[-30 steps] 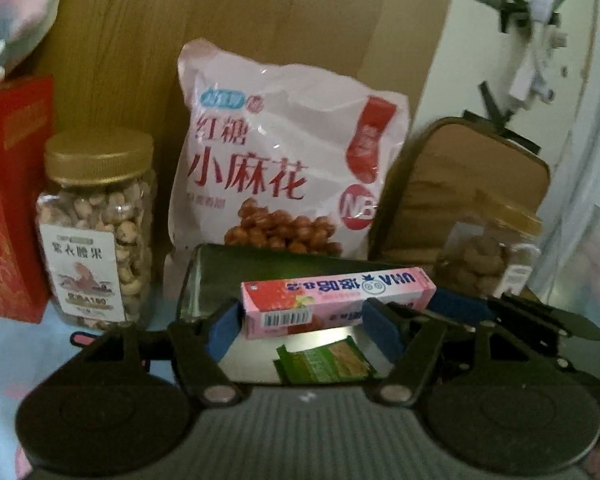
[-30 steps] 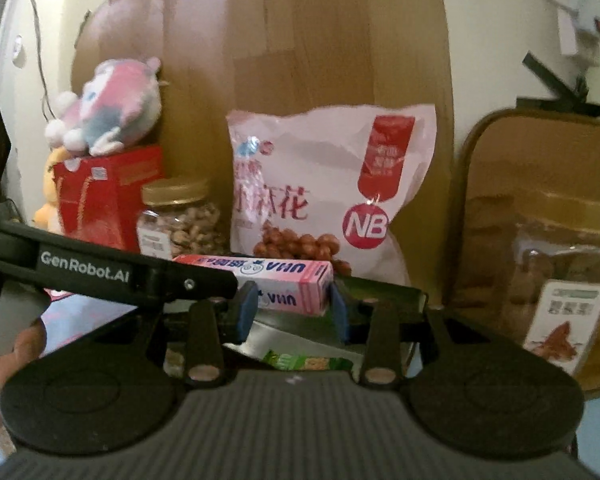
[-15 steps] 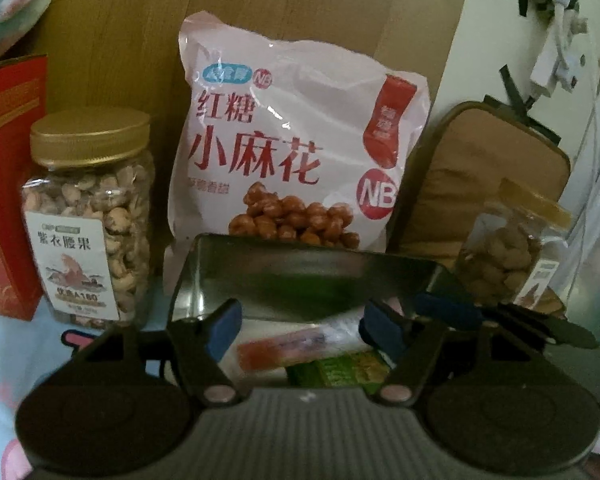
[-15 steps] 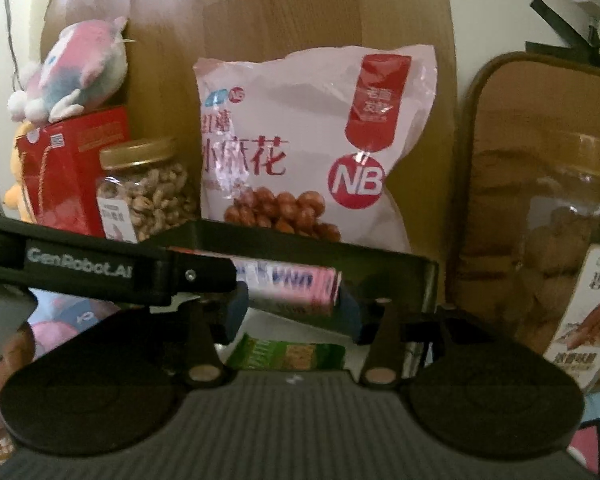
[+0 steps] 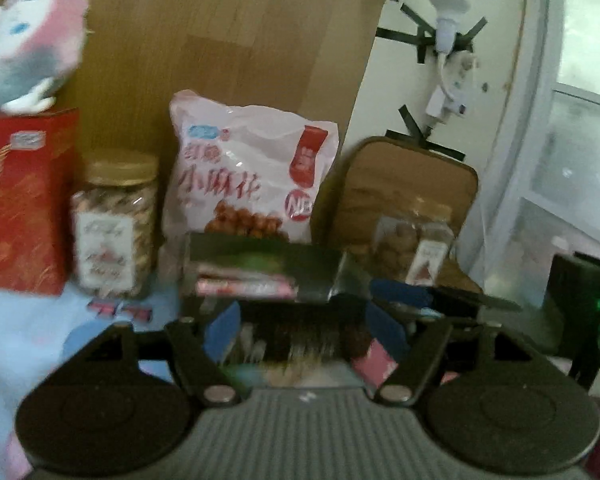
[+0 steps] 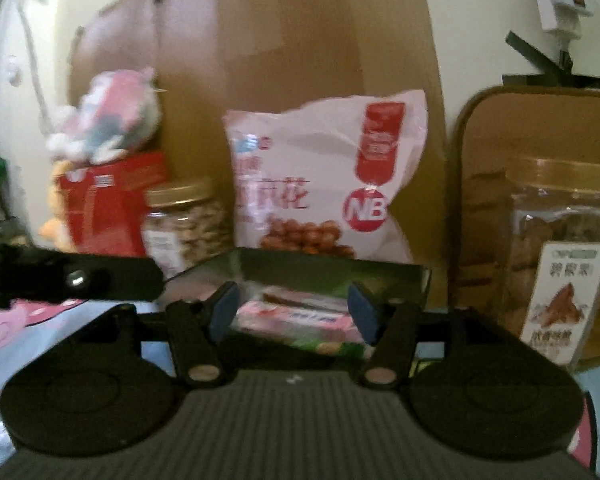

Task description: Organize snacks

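The pink rectangular candy box (image 6: 296, 320), released, now lies in the dark metal tin (image 6: 332, 270) at centre frame; both grippers (image 6: 294, 312) (image 5: 302, 330) gape empty.

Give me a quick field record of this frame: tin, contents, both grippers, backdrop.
tin: dark metal tin, open, in front of the pink snack bag
contents: pink candy box lying flat on a green packet
left gripper: open, empty, near the tin
right gripper: open, fingers either side of the candy box, contact unclear
backdrop: gold-lid nut jar, red box, second jar
blur: heavy
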The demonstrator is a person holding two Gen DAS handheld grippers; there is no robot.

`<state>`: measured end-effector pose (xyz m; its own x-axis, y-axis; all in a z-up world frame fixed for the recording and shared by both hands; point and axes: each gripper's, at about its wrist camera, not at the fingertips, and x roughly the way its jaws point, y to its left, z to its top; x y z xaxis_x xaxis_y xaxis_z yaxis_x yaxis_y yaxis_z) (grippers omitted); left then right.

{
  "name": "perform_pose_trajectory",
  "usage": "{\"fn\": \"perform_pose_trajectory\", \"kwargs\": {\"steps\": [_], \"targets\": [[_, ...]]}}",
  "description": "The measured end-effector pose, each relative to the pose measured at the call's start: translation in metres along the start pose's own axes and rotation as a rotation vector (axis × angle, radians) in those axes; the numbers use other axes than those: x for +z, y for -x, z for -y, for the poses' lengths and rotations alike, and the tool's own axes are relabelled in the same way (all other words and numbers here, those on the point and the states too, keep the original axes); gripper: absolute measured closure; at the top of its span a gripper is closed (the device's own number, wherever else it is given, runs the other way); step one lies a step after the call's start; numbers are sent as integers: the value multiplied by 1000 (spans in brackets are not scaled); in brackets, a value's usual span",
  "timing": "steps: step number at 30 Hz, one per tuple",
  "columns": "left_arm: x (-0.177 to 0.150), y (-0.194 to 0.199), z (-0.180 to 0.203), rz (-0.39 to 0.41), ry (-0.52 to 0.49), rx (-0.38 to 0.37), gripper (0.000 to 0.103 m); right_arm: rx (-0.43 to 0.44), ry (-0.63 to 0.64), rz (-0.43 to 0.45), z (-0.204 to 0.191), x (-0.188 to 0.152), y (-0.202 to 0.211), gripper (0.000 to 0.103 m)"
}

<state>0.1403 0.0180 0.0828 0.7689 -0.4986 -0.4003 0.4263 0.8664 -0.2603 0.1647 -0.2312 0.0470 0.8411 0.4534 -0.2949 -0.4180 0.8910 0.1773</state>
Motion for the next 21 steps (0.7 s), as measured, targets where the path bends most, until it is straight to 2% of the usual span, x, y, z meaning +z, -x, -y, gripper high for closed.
{"fn": "perform_pose_trajectory", "kwargs": {"steps": [4, 8, 11, 15, 18, 21], "targets": [[-34, 50, -27, -8, 87, 44, 31, 53, 5, -34, -14, -20, 32, 40], [-63, 78, -50, -40, 185, 87, 32, 80, -25, -72, -26, -42, 55, 41], [-80, 88, -58, -63, 237, 92, 32, 91, -50, -112, -34, -55, 62, 41], [-95, 90, -59, -83, 256, 92, 32, 87, -56, -142, -44, -60, 62, 41], [-101, 92, -60, -86, 258, 90, 32, 103, -48, -138, -55, -56, 66, 41], [-106, 97, -63, -80, 263, 97, 32, 129, 21, -112, -75, -47, 68, 41]]}}
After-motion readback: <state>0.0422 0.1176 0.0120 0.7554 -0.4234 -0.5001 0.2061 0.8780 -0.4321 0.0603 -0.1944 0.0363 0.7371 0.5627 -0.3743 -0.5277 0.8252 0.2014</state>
